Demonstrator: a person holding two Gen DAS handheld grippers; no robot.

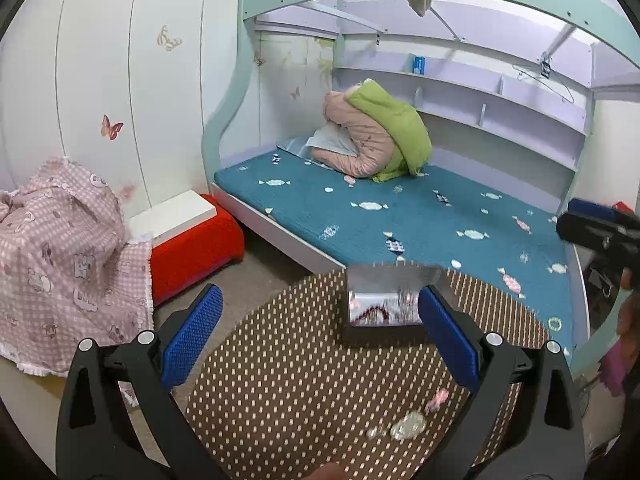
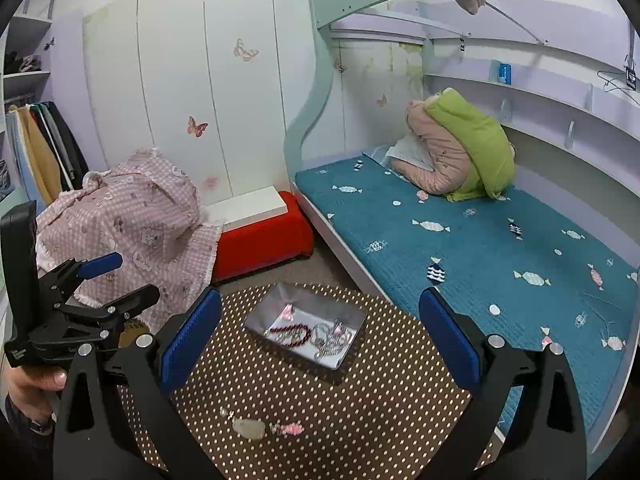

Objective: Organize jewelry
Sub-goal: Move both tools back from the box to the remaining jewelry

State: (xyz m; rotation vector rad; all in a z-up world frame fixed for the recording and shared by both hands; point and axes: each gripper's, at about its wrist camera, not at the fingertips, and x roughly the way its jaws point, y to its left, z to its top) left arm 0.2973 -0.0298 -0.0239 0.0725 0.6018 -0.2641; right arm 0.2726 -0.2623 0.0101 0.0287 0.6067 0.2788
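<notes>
A small silver metal tray stands on a round table with a brown dotted cloth. In it lie a dark red bead string and silvery chains. The left wrist view shows the tray from its side. Loose pieces rest on the cloth nearer me: a clear sparkly piece and a small pink piece, also the clear piece and pink piece. My left gripper is open and empty. My right gripper is open, empty, back from the tray. The left gripper shows at the right view's left side.
A bed with a teal candy-print cover runs along the right, with a pink and green quilt folded on it. A red stool and pink checked fabric sit left of the table. White wardrobe doors stand behind.
</notes>
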